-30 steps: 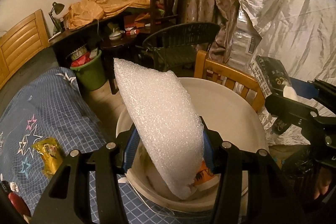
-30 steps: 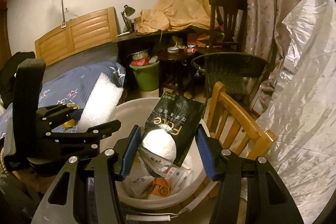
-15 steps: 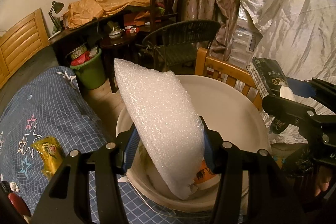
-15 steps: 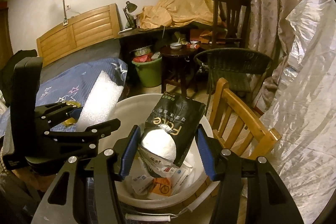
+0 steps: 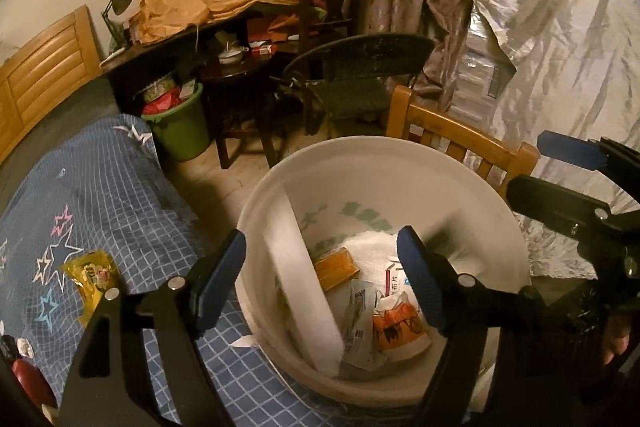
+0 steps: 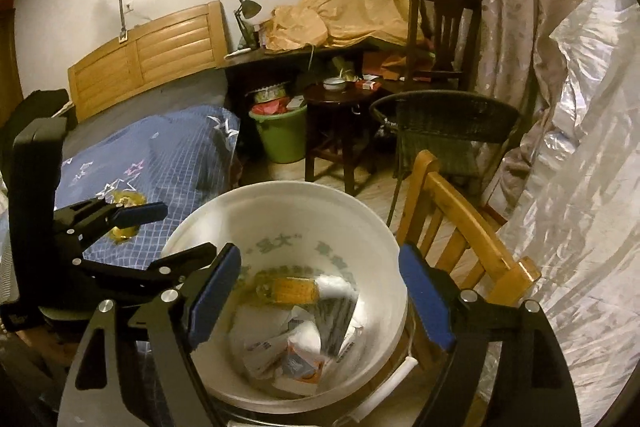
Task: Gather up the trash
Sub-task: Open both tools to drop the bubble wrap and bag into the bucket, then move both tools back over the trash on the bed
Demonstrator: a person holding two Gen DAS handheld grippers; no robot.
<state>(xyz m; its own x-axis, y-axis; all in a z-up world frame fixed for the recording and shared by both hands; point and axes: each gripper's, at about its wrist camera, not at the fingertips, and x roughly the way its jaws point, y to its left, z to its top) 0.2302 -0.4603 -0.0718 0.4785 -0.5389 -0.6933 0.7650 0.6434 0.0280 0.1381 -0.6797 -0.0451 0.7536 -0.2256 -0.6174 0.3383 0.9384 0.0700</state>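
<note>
The left gripper [image 5: 320, 279] has just been opening, and its blue pads stand apart over the white bucket [image 5: 472, 187] with nothing pressed between them. A white foam sheet [image 5: 304, 279] leans blurred inside the bucket among paper wrappers [image 5: 396, 323]. A yellow snack packet [image 5: 94, 277] lies on the blue checked bedcover [image 5: 100, 195]. The right gripper [image 5: 568, 167] shows at the right edge.

- White bucket [image 5: 500, 227] with green print, centre frame.
- Blue checked bedspread [image 5: 100, 195] with stars, left.
- Green bin [image 5: 180, 131], upper left.
- Yellow wrapper [image 5: 94, 277], lower left.
- Silver sheet [image 5: 560, 39], right.
</note>
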